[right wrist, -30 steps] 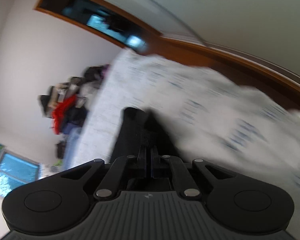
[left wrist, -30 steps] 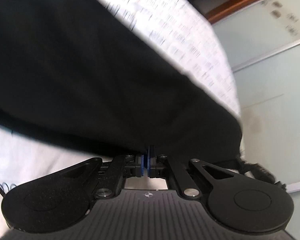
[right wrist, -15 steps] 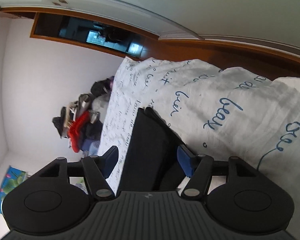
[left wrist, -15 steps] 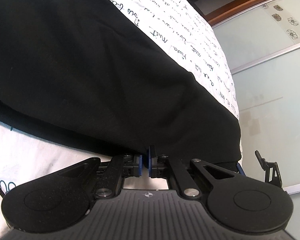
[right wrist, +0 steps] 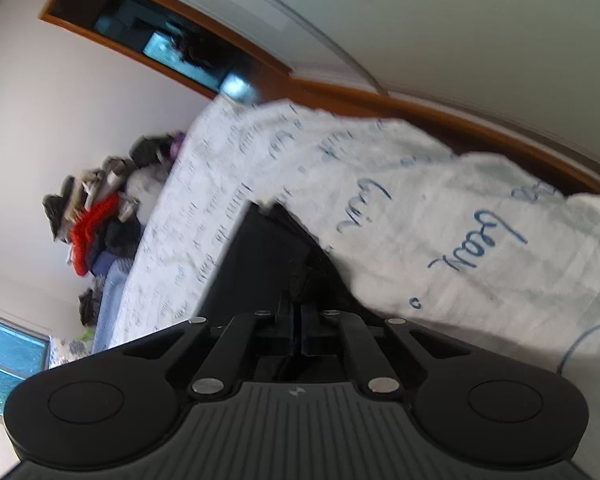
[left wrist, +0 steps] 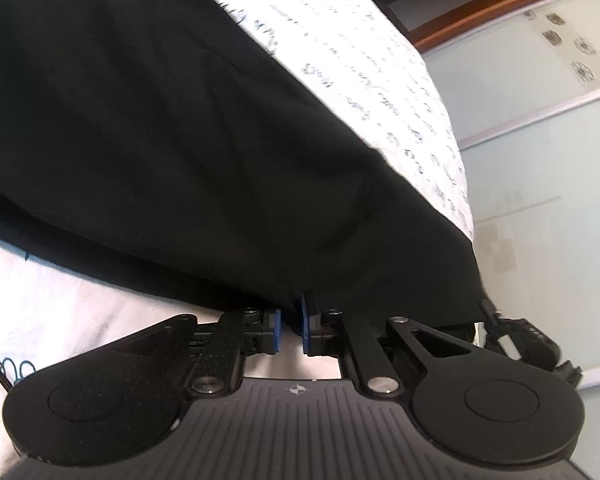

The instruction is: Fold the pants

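Note:
Black pants (left wrist: 160, 140) lie spread over a white bed cover (left wrist: 380, 80) printed with blue handwriting. My left gripper (left wrist: 291, 322) sits at their near hem. Its jaws are opening: a narrow gap shows between the blue pads (left wrist: 275, 330), and the hem's edge hangs just at the tips, not pressed. In the right wrist view the pants (right wrist: 260, 260) run away as a narrow dark strip. My right gripper (right wrist: 296, 320) is shut on a bunched fold of them. A black part of that other tool (left wrist: 520, 340) shows at the pants' right corner.
A heap of clothes (right wrist: 96, 224), red among them, is piled at the far end of the bed by the wall. Pale sliding wardrobe doors (left wrist: 540, 160) stand beyond the bed's right side, with a wooden frame (right wrist: 420, 112) along it. A window (right wrist: 8, 360) is low on the left.
The right gripper stood wide open over the pants half a second ago and has now shut on the fabric and risen a little. The left pads have parted slightly.

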`<state>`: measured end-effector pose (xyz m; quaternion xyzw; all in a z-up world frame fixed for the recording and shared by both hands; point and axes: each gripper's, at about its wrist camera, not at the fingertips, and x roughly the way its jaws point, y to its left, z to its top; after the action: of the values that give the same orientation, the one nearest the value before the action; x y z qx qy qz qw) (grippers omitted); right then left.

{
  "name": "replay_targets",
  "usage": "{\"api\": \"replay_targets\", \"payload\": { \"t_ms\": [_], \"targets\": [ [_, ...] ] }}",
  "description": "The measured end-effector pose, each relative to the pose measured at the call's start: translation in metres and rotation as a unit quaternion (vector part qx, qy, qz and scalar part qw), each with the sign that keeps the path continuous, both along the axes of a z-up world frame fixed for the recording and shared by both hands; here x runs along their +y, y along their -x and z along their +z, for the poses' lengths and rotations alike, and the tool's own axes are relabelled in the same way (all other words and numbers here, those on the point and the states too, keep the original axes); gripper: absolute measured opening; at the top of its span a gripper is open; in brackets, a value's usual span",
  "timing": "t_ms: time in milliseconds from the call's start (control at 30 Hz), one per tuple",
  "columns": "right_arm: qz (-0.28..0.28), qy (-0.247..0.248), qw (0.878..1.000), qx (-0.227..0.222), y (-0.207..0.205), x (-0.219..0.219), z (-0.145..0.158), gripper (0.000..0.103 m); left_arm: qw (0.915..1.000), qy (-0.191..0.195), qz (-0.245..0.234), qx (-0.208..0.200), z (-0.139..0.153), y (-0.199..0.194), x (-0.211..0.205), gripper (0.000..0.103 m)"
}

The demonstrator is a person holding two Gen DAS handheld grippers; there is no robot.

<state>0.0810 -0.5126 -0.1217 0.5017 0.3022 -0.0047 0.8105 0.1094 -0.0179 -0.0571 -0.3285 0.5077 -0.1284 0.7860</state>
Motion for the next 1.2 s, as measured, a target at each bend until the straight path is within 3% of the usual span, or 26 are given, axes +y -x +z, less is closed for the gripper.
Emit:
{"api": "replay_targets", "payload": {
  "t_ms": [100,167,200,267,333,400,500,567,633,700,833,933,1000,1133,1200],
  "targets": [
    [-0.002,0.009,1.0,-0.028,0.026,0.001,0.013,0.002,0.9999,-0.001,-0.007,-0.009,0.003,0.006,0.001,0.012],
    [-0.005,0.018,1.0,0.002,0.033,-0.005,-0.003,0.003,0.9999,-0.001,-0.013,0.004,-0.01,0.004,0.001,0.009],
    [-0.008,0.013,1.0,0.019,0.033,-0.01,-0.018,0.002,0.9999,0.004,-0.011,0.006,-0.018,0.003,0.002,0.013],
    [-0.012,-0.013,1.0,0.002,0.033,-0.014,-0.035,0.002,0.9998,0.008,-0.017,0.002,-0.019,0.002,0.003,0.018],
    [-0.017,-0.024,1.0,-0.008,0.033,-0.014,-0.031,0.003,0.9993,0.024,-0.03,0.002,-0.016,0.002,0.005,0.018],
    [-0.012,-0.04,0.999,0.001,0.028,-0.017,-0.028,0.004,0.998,0.034,-0.052,-0.002,-0.013,0.006,0.008,0.03],
    [-0.035,-0.07,0.997,-0.021,0.036,-0.032,-0.023,0.007,0.9971,0.044,-0.06,-0.015,-0.007,0.019,0.023,0.035],
    [-0.066,-0.05,0.996,-0.044,0.047,-0.034,-0.008,0.007,0.9966,0.046,-0.063,-0.027,-0.003,0.03,0.034,0.035],
    [-0.061,-0.009,0.997,-0.054,0.044,-0.028,0.009,0.007,0.9967,0.034,-0.061,-0.041,0.001,0.037,0.042,0.035],
    [-0.026,0.016,0.998,-0.062,0.031,-0.012,0.026,0.007,0.9959,0.025,-0.065,-0.059,0.007,0.04,0.047,0.035],
    [0.123,0.007,0.989,-0.079,-0.024,0.056,0.046,0.008,0.9926,0.009,-0.056,-0.107,0.024,0.03,0.046,0.038],
    [0.245,-0.042,0.967,-0.059,-0.074,0.13,0.038,0.008,0.9898,-0.017,-0.027,-0.139,0.031,0.011,0.048,0.041],
    [0.303,-0.045,0.951,-0.039,-0.102,0.179,0.032,0.008,0.9873,-0.045,-0.005,-0.152,0.033,0.004,0.052,0.042],
    [0.378,-0.061,0.924,-0.009,-0.143,0.258,0.02,0.008,0.9826,-0.094,0.009,-0.16,0.025,0.005,0.057,0.05],
    [0.386,-0.015,0.922,0.03,-0.159,0.284,0.012,0.008,0.9801,-0.123,0.001,-0.156,0.018,0.011,0.058,0.055]
  ]
}}
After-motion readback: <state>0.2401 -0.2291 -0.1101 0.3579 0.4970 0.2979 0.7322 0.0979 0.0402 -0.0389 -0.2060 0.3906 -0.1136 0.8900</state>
